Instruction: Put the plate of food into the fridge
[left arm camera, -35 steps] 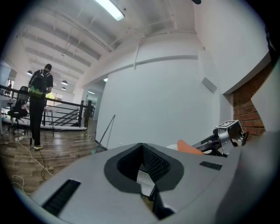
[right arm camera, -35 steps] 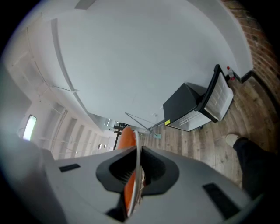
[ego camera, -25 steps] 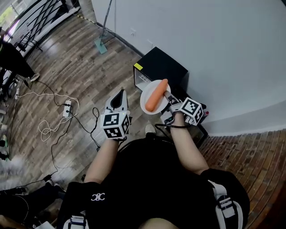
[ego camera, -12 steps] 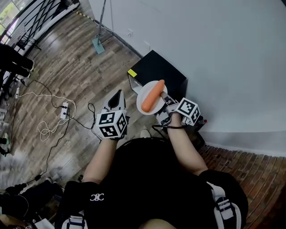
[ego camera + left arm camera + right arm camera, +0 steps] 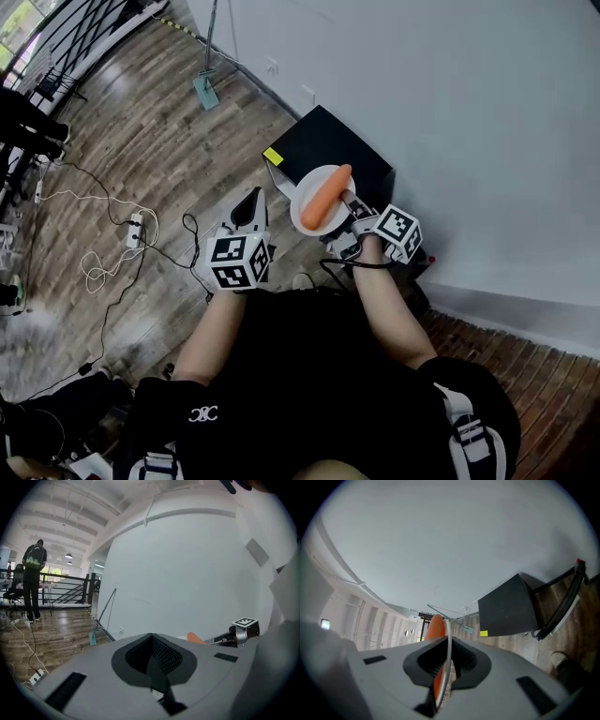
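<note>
Plate [image 5: 304, 193] of food sits at centre frame in the head view, its white rim clamped in the right claw [image 5: 349, 214] with an orange carrot [image 5: 326, 195] lying across it. It overlaps the lower edge of the small black fridge [image 5: 342, 145], which stands against the pale wall [image 5: 450, 103]. The right gripper view shows the rim edge-on between the jaws, the carrot on its left side. The left claw [image 5: 248, 208], left of the plate and apart from it, has its jaws together on nothing. White cables [image 5: 101, 270] and a power strip [image 5: 138, 228] lie on the wood floor [image 5: 141, 141] at left. In the left gripper view, a person [image 5: 33, 581] stands by a railing at upper left.
</note>
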`<state>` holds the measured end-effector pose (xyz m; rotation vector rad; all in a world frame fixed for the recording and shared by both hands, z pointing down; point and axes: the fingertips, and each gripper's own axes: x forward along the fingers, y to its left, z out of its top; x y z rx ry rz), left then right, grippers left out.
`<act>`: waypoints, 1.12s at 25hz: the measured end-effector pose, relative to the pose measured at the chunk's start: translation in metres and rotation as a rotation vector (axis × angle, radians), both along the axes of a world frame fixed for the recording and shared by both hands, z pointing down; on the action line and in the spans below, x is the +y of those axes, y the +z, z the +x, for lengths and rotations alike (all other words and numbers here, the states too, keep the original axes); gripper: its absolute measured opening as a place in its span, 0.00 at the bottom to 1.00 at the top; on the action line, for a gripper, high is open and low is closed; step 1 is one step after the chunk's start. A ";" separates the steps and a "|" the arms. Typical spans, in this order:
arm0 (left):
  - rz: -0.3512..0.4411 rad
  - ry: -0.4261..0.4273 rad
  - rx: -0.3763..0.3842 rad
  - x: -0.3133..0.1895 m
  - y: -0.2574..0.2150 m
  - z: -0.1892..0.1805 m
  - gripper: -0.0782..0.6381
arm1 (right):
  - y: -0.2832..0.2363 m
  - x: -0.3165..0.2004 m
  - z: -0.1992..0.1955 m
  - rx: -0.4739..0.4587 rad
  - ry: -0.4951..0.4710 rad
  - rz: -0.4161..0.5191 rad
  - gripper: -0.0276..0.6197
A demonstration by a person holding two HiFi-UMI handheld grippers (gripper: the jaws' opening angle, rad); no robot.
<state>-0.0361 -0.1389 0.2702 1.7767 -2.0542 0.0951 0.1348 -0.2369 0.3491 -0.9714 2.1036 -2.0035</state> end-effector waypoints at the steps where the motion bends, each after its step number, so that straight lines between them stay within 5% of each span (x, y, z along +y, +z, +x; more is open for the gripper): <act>1: -0.002 0.002 0.003 -0.002 0.002 0.000 0.10 | 0.002 -0.001 0.000 -0.001 -0.002 -0.004 0.08; 9: -0.008 0.077 -0.004 -0.024 0.014 -0.014 0.10 | 0.012 -0.012 -0.015 -0.037 0.042 -0.024 0.08; 16: 0.009 0.268 -0.024 -0.039 0.006 -0.043 0.10 | 0.010 -0.004 -0.034 -0.030 0.225 -0.017 0.08; 22: -0.011 0.386 0.030 -0.037 0.013 -0.085 0.10 | 0.020 0.024 -0.048 -0.004 0.406 -0.036 0.08; 28: -0.088 0.478 0.046 -0.020 0.054 -0.101 0.10 | 0.053 0.062 -0.057 0.051 0.519 -0.093 0.09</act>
